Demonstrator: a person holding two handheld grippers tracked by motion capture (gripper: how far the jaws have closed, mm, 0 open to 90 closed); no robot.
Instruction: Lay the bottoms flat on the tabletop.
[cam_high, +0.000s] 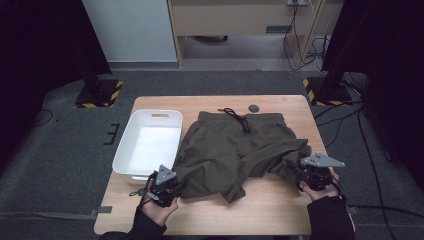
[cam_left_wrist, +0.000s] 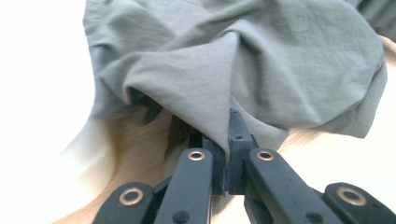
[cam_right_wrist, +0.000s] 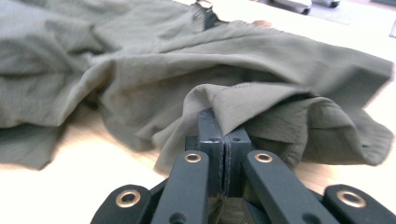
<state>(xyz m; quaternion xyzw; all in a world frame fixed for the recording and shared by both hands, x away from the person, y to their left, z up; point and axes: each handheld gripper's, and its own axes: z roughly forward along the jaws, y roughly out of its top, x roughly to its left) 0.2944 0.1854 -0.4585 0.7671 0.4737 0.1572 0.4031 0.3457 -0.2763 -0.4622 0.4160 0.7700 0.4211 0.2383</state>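
Observation:
Olive-green shorts (cam_high: 230, 145) lie crumpled on the wooden table (cam_high: 270, 210), waistband at the far side with a black drawstring (cam_high: 240, 119). My left gripper (cam_high: 176, 187) sits at the near left leg of the shorts. In the left gripper view its jaws (cam_left_wrist: 223, 140) are shut on a raised fold of the shorts (cam_left_wrist: 233, 60). My right gripper (cam_high: 300, 170) is at the right leg's end. In the right gripper view it (cam_right_wrist: 224, 135) is shut on the stitched hem of the shorts (cam_right_wrist: 140, 60), which bunches over the jaw tips.
A white plastic tub (cam_high: 123, 155) stands at the table's left, close to my left gripper. A small dark round disc (cam_high: 254, 108) lies near the far edge. Bare wood runs along the near edge. Dark stands and cables sit on the floor around the table.

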